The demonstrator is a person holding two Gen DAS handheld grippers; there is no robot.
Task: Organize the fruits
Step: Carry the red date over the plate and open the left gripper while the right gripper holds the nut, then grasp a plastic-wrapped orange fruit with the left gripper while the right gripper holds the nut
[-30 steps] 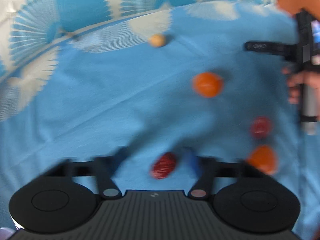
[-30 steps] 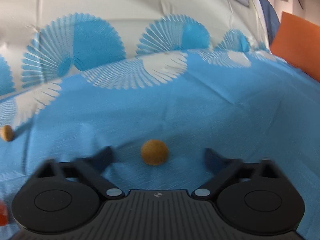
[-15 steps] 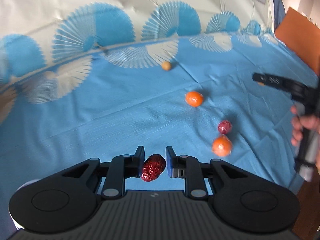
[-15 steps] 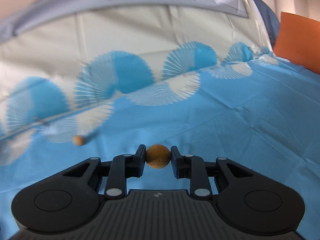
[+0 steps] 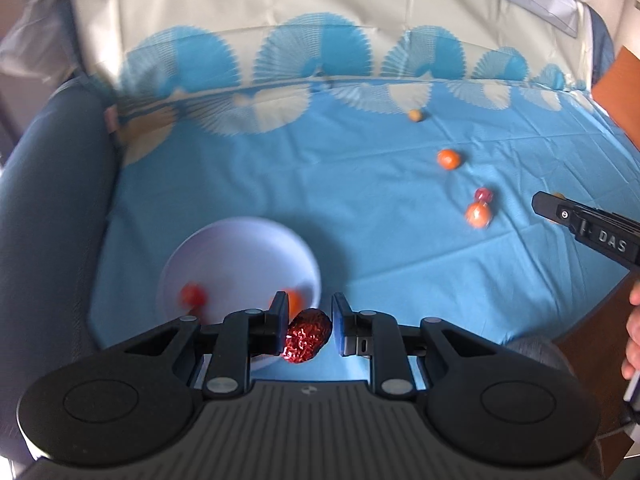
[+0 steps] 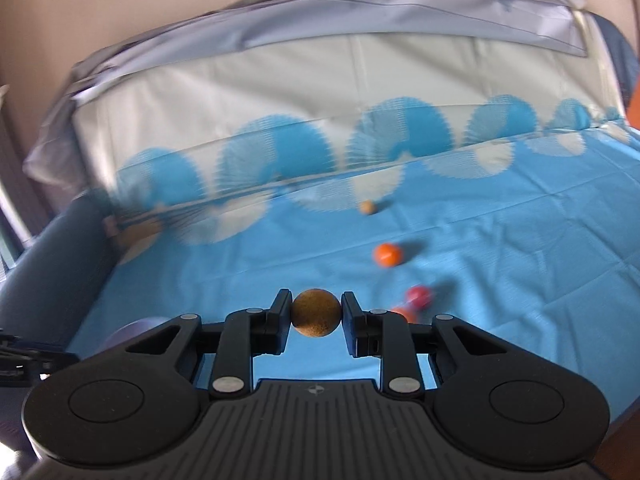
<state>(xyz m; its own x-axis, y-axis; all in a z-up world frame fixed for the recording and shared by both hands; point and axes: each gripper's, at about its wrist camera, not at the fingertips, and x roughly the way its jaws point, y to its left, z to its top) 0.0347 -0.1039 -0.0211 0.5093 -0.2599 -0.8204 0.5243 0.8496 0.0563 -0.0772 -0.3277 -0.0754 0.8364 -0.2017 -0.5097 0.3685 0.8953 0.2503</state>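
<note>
My left gripper (image 5: 309, 330) is shut on a wrinkled red date (image 5: 307, 337), held above the near right rim of a white plate (image 5: 236, 252). The plate holds a small red fruit (image 5: 193, 295) and an orange fruit (image 5: 294, 300). My right gripper (image 6: 316, 314) is shut on a round brown fruit (image 6: 316, 313), raised above the blue cloth (image 6: 500, 248). On the cloth lie a small tan fruit (image 5: 415, 115), two orange fruits (image 5: 449, 159) (image 5: 477, 215) and a red date (image 5: 483, 194). The right gripper also shows at the right edge of the left wrist view (image 5: 584, 226).
A dark blue bolster (image 5: 48, 208) borders the cloth on the left. A pale cushion back (image 6: 320, 80) with blue fan print rises behind. An orange object (image 5: 620, 80) stands at the far right. The plate's edge (image 6: 132, 330) shows low left in the right wrist view.
Both grippers closed on their fruits and lifted them off the cloth. The left one has swung left, so the white plate has come into view beneath it.
</note>
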